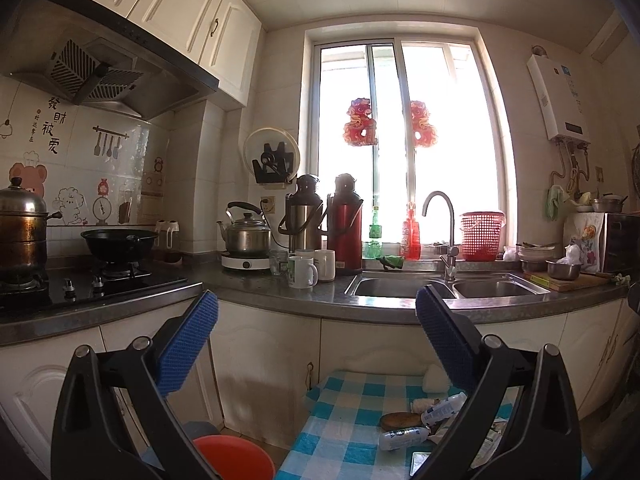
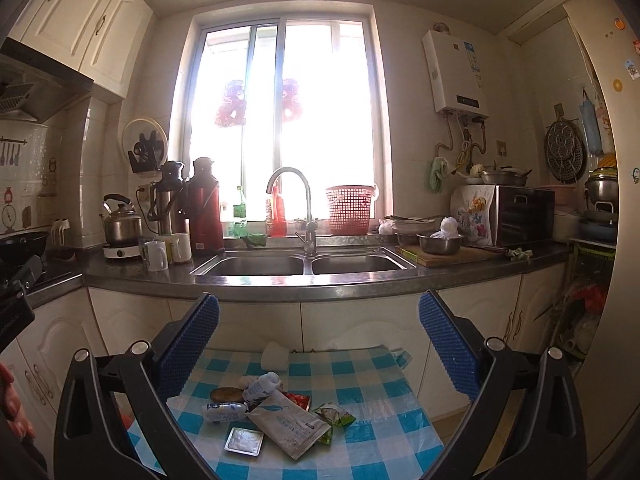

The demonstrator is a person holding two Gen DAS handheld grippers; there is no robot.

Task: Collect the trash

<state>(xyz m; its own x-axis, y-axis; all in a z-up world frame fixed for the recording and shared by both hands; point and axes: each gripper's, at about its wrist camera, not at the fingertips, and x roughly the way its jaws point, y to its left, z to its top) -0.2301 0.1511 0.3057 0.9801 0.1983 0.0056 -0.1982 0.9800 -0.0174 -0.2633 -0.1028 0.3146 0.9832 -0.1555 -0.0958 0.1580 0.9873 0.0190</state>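
Both claws, left claw (image 1: pixel 316 320) and right claw (image 2: pixel 318 322), gape wide and empty above the white pouch (image 2: pixel 289 424), lying diagonally.

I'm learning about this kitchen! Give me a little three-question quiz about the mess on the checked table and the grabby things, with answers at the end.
1. True or false: the right tool is squeezing a piece of trash.
2. Which lies nearest the camera on the checked table in the right wrist view? A) the small bottle B) the foil tray C) the white tissue wad
3. Fill in: beside the table, low in the left wrist view, stands an ______ bucket.

Key:
1. False. Both it and the left tool are open and hold nothing.
2. B
3. orange
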